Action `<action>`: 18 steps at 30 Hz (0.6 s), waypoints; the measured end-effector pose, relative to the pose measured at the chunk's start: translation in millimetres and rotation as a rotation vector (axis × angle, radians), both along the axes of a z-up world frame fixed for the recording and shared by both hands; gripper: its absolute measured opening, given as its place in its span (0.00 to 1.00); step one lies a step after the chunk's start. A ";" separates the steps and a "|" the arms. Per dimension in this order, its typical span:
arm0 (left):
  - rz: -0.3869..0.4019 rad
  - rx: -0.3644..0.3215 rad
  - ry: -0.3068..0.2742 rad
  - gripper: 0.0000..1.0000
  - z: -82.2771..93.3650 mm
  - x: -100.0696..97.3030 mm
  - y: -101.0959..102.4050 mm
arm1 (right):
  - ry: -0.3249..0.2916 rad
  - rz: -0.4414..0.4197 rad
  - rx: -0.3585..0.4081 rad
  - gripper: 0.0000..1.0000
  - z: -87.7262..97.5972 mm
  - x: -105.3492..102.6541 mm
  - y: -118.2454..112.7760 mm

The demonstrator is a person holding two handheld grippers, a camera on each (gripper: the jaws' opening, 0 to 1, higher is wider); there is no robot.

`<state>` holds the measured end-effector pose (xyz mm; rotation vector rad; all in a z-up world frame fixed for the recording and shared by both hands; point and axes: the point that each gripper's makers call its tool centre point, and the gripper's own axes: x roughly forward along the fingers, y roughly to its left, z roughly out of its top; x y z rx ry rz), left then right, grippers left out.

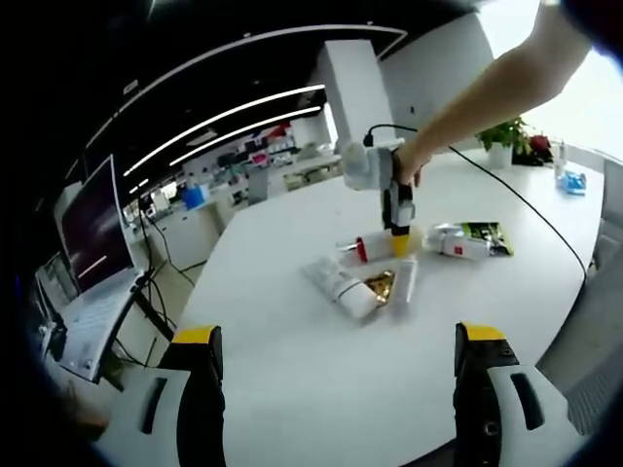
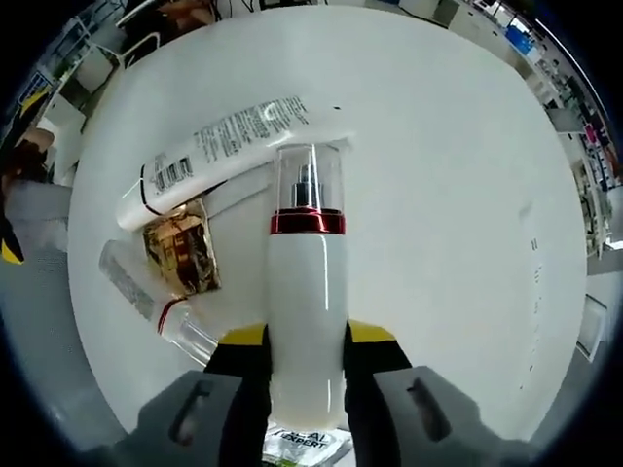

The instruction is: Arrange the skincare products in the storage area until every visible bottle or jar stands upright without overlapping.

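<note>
Right claw: we clenched it on the bottle.
Left claw: we held it released.
Risk: bottle could slip and hit the tube on the table.

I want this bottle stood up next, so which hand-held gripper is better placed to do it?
Right. The right hand-held gripper already clamps the white pump bottle with a red band and clear cap over the white table; the left hand-held gripper hangs open, far from the products.
</note>
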<state>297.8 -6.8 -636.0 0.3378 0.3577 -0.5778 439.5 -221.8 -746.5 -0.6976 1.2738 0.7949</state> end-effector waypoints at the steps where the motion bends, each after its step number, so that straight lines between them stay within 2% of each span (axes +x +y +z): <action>1: -0.002 0.002 -0.001 0.97 -0.2 0.0 -0.2 | 0.006 -0.028 -0.001 0.28 0.1 -0.9 -0.7; 8: 0.002 0.005 0.000 0.97 -0.5 0.1 1.4 | -0.013 -0.038 -0.006 0.26 1.3 -4.9 -1.7; 9: 0.001 0.007 0.001 0.97 -0.7 0.0 1.4 | -0.009 -0.063 -0.008 0.26 1.0 -5.9 -2.8; 10: 0.000 0.008 0.003 0.97 -1.1 -0.1 1.4 | 0.044 -0.100 -0.016 0.26 0.1 -14.6 -4.6; 14: -0.005 0.005 0.017 0.97 -2.3 -1.7 0.4 | 0.044 -0.123 0.003 0.26 2.2 -17.3 -7.2; 18: -0.002 -0.009 0.020 0.97 -0.7 -1.9 0.3 | 0.079 -0.250 0.112 0.26 10.5 -23.3 -9.6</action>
